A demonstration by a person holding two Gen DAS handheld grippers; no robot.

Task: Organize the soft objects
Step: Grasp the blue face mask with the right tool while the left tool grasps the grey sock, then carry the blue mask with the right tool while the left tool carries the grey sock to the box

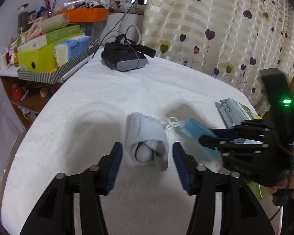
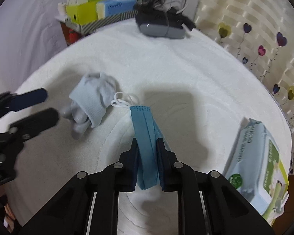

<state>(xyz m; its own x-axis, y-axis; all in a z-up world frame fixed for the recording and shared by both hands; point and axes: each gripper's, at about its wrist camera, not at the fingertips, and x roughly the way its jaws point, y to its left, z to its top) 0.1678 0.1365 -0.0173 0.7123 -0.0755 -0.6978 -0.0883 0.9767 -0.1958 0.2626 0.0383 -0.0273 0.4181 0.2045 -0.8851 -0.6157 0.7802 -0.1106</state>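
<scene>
Mask in hand, socks still waiting

Right gripper point(image 2: 147, 156) clamps the blue face mask point(image 2: 145, 133) mid-frame; left gripper point(image 1: 147, 160) gapes empty around the rolled socks point(image 1: 147, 143).

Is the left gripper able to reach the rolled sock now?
Probably yes: the left gripper is open, its fingers flank the rolled sock, and nothing lies between them.

Heart-print curtain point(image 1: 215, 29) behind white-covered table point(image 1: 107, 98).
</scene>
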